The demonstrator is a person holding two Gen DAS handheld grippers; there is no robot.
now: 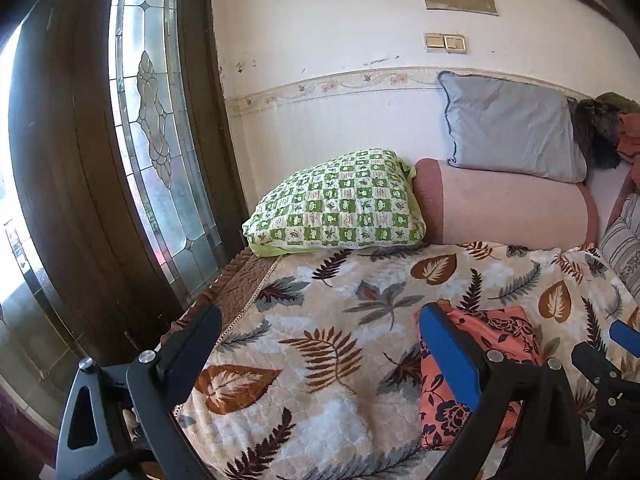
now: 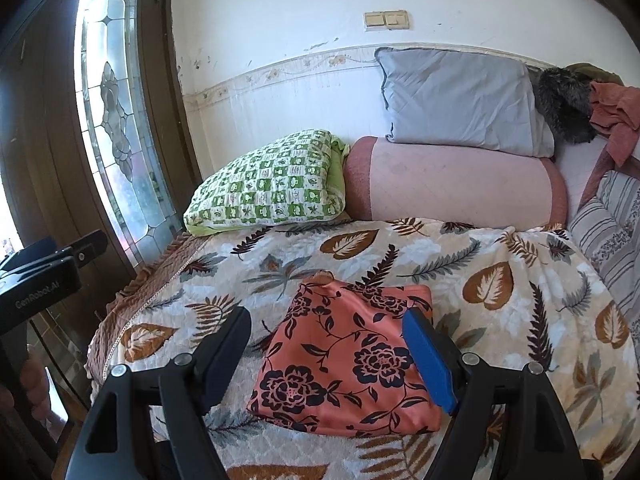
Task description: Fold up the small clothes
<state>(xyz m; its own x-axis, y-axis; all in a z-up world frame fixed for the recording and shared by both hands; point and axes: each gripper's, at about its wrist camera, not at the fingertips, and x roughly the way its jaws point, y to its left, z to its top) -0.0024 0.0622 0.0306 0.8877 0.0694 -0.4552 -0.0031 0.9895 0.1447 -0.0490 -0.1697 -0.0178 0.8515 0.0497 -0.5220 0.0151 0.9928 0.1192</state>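
Folded garment sitting on the bed, both grippers hanging open and empty.

Orange floral cloth (image 2: 348,364) is lying as a compact folded bundle on the leaf blanket (image 2: 500,280); left gripper (image 1: 320,364) and right gripper (image 2: 328,360) are standing apart, gripping nothing. This piece looks done; rumpled pink cloth (image 2: 616,116) possibly waiting.

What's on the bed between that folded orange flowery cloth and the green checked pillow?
Nothing but the bare leaf-print blanket lies between the orange flowery cloth and the green checked pillow. The right wrist view shows it best.
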